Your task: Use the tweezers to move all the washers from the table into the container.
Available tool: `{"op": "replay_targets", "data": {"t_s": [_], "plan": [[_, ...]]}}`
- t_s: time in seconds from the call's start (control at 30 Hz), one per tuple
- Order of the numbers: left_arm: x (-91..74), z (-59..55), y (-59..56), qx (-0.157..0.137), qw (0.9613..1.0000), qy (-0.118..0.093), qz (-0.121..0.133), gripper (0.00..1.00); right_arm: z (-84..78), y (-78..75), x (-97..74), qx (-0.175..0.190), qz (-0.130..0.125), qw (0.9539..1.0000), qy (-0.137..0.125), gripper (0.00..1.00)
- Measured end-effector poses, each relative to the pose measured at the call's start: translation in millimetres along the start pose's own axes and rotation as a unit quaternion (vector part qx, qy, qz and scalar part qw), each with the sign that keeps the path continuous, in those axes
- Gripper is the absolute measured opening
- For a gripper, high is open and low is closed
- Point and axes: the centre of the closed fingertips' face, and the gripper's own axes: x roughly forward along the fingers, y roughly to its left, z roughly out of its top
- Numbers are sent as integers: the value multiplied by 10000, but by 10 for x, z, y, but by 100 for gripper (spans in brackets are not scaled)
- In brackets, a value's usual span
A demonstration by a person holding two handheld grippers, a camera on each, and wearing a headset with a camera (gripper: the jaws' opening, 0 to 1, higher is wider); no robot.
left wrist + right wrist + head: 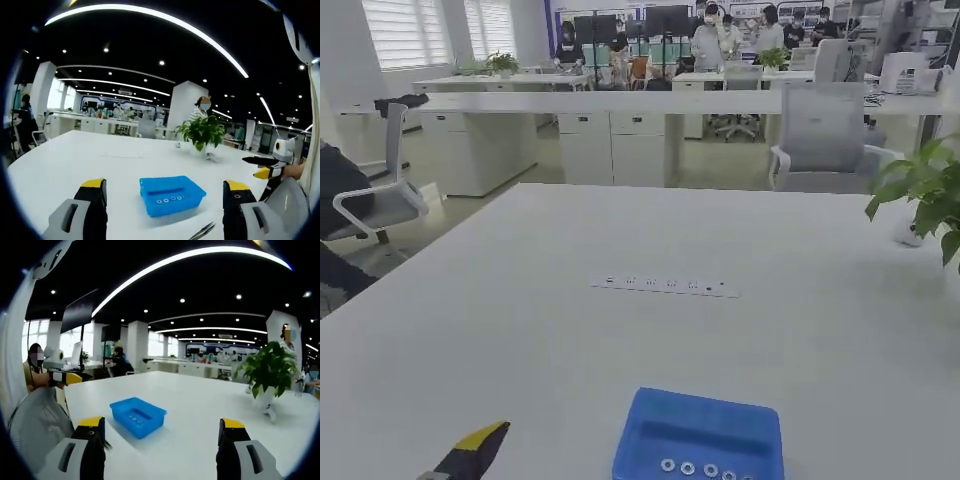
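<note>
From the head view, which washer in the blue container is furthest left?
The washer at the row's left end in the blue container; the rest line up to its right.

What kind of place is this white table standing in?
Probably an open-plan office or lab: there are rows of white desks, swivel office chairs, and monitors at the back where people work.

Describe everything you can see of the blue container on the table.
The blue container is a shallow rectangular tray, plastic by its look, with a raised rim and rounded corners. It sits flat and upright on the white table; the bottom of the head view cuts off its near edge. Inside it, a row of small silvery washers lies along one wall. Nothing else touches it.
</note>
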Motion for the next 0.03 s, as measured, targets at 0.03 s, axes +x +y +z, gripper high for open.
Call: {"op": "replay_targets", "data": {"t_s": [0.03], "plan": [[1,-5,12,6,10000,10,16,99,-1,-3,-2,-4,-12,10000,6,93]]}}
